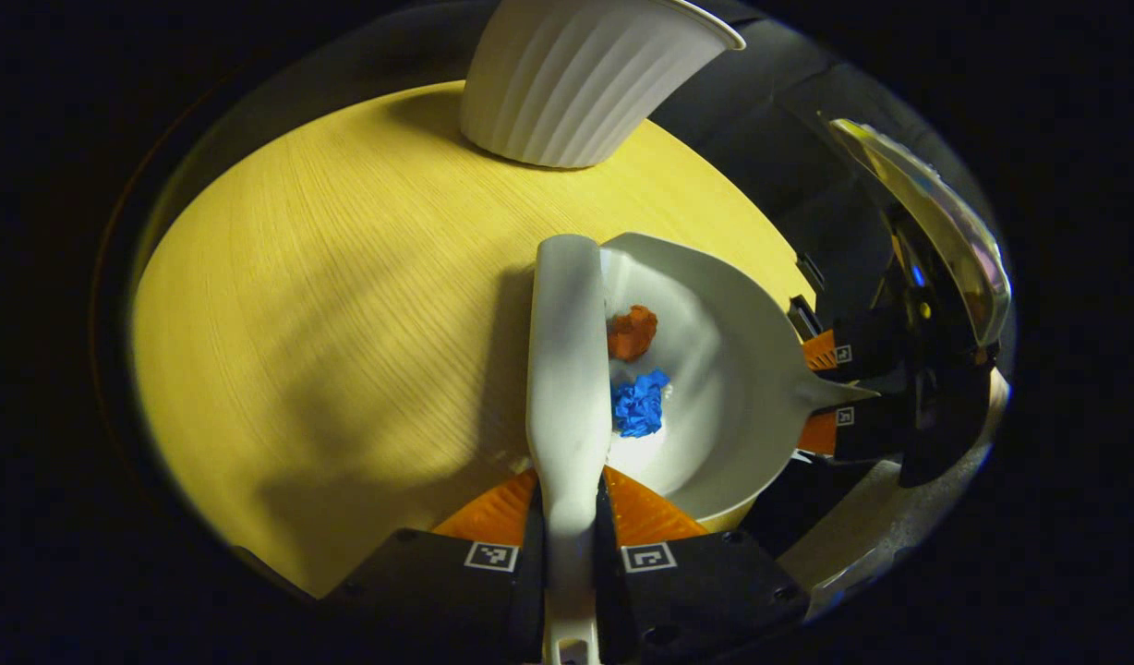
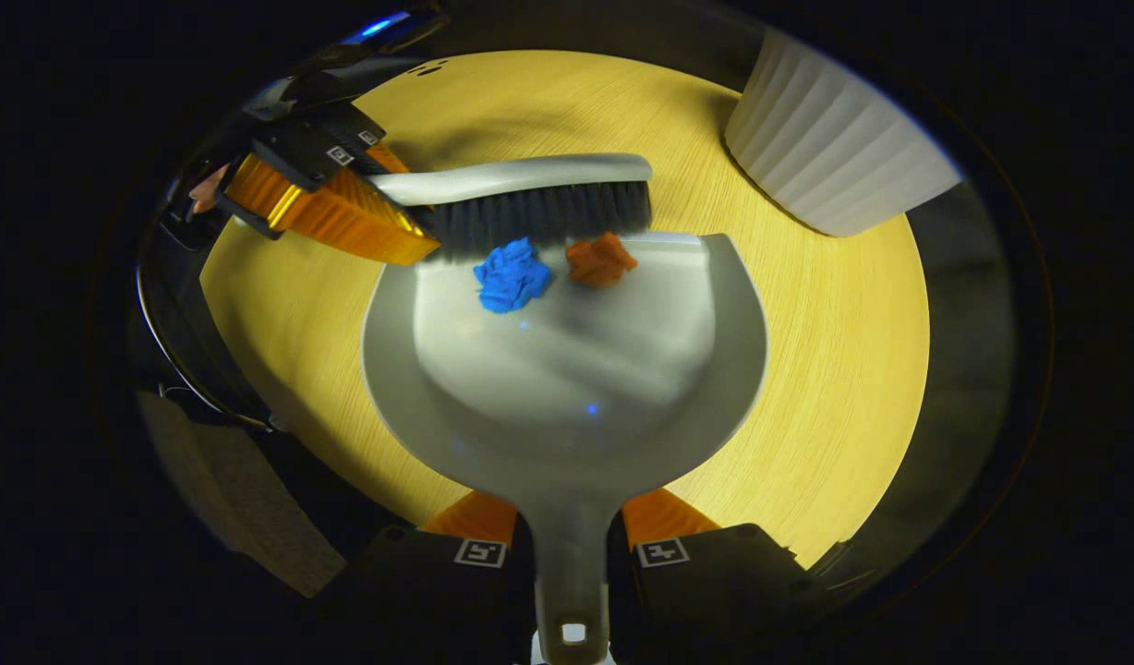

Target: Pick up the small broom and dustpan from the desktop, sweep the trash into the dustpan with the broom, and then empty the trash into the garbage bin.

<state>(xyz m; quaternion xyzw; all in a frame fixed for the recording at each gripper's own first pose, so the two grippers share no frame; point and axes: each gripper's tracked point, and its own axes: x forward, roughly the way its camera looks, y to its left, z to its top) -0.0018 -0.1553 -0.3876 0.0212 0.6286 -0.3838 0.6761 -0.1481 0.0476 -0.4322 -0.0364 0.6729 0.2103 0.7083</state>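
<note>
My left gripper is shut on the white handle of the small broom, which lies along the front lip of the white dustpan. In the right gripper view, the broom shows its dark bristles resting just behind a crumpled blue paper ball and an orange one, both inside the dustpan. My right gripper is shut on the dustpan's handle. The same blue ball and orange ball show beside the broom in the left gripper view.
A white ribbed garbage bin stands on the round yellow wooden table beyond the dustpan; it appears at the upper right in the right gripper view as the bin. The table drops off to dark surroundings on all sides.
</note>
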